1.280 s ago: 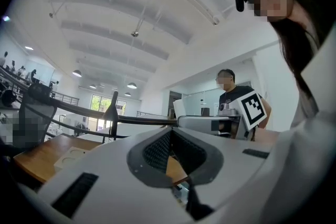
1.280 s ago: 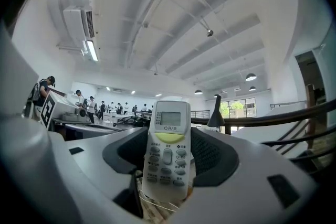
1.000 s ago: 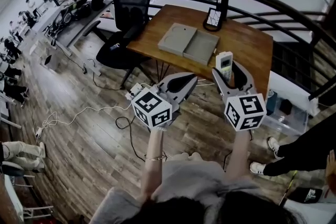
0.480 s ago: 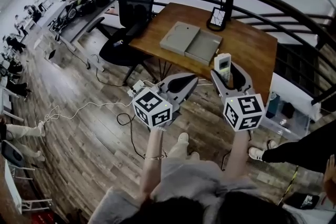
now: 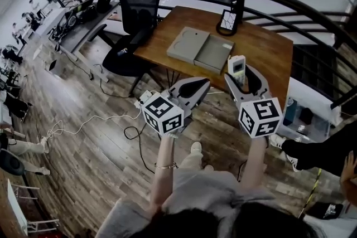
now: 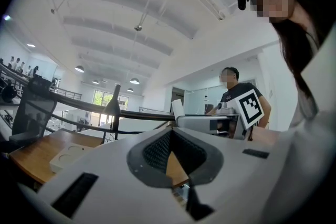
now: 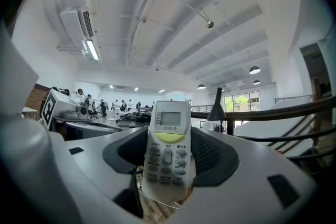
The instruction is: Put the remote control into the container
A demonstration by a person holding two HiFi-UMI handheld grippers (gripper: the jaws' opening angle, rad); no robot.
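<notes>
Right gripper (image 5: 241, 76) clamps the remote (image 7: 167, 148) upright between its jaws, forearm stretched forward. Left gripper (image 5: 204, 83) is closed and empty, level beside it. The container (image 5: 201, 48) lies open on the table (image 5: 262, 44), ahead of both.

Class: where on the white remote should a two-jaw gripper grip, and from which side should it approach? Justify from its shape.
Likely the lower, button half, jaws across its two long narrow edges, approaching from the bottom end. The remote is a slim bar; the right gripper holds it upright this way.
</notes>
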